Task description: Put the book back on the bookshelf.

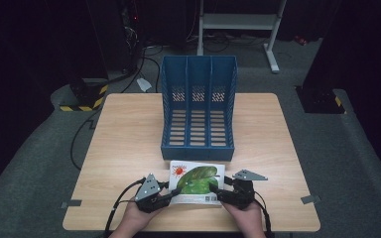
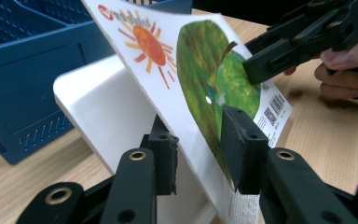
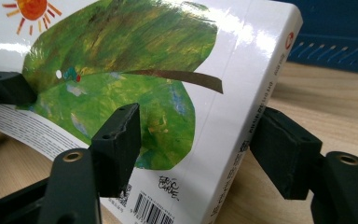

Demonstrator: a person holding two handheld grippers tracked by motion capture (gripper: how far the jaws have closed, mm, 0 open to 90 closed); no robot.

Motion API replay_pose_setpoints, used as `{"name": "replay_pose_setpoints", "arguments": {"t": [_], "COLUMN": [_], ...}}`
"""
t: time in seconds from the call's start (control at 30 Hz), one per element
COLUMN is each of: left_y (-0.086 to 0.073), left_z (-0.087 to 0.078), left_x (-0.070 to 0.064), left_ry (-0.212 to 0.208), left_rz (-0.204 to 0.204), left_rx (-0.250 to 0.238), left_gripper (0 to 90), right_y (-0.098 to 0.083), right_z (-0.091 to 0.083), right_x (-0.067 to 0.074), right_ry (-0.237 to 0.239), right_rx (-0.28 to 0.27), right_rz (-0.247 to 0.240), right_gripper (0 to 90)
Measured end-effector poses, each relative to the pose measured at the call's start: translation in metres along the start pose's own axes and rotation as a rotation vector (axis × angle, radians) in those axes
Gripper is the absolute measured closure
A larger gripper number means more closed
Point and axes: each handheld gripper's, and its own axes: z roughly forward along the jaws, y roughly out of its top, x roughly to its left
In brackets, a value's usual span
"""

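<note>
A picture book [image 1: 197, 181] with a green leaf and an orange sun on its cover lies at the table's near edge. My left gripper [image 1: 171, 191] holds its left side. In the left gripper view the cover [image 2: 205, 70] is raised off a white page, and the left gripper [image 2: 200, 135] is shut on it, one jaw beneath and one on top. My right gripper [image 1: 217, 191] is at the book's right side. In the right gripper view it [image 3: 198, 126] straddles the spine edge of the book [image 3: 135, 60], one pad on the cover and the other against the spine's far side.
A blue three-slot file rack [image 1: 198, 99] stands on the wooden table [image 1: 129, 134] just behind the book, its open side towards me. Its blue wall [image 2: 18, 84] is close on the left gripper's left. Black cables trail off the near table edge.
</note>
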Motion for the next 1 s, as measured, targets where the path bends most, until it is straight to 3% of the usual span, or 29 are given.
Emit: {"name": "replay_pose_setpoints", "arguments": {"t": [0.47, 0.7, 1.0], "left_y": [-0.002, -0.004, -0.004], "left_z": [0.005, 0.009, 0.012], "left_x": [-0.001, -0.002, -0.003], "left_ry": [0.035, 0.077, 0.106], "left_rz": [0.012, 0.027, 0.045], "left_rx": [0.042, 0.08, 0.084], "left_gripper": [66.5, 68.6, 68.4], "right_y": [0.003, 0.005, 0.005], "right_z": [-0.012, -0.019, -0.021], "right_x": [0.005, 0.008, 0.009], "right_ry": [-0.029, -0.027, -0.032], "right_rx": [-0.081, -0.132, -0.153], "right_rz": [-0.053, -0.072, -0.095], "right_gripper": [36.7, 37.5, 37.8]}}
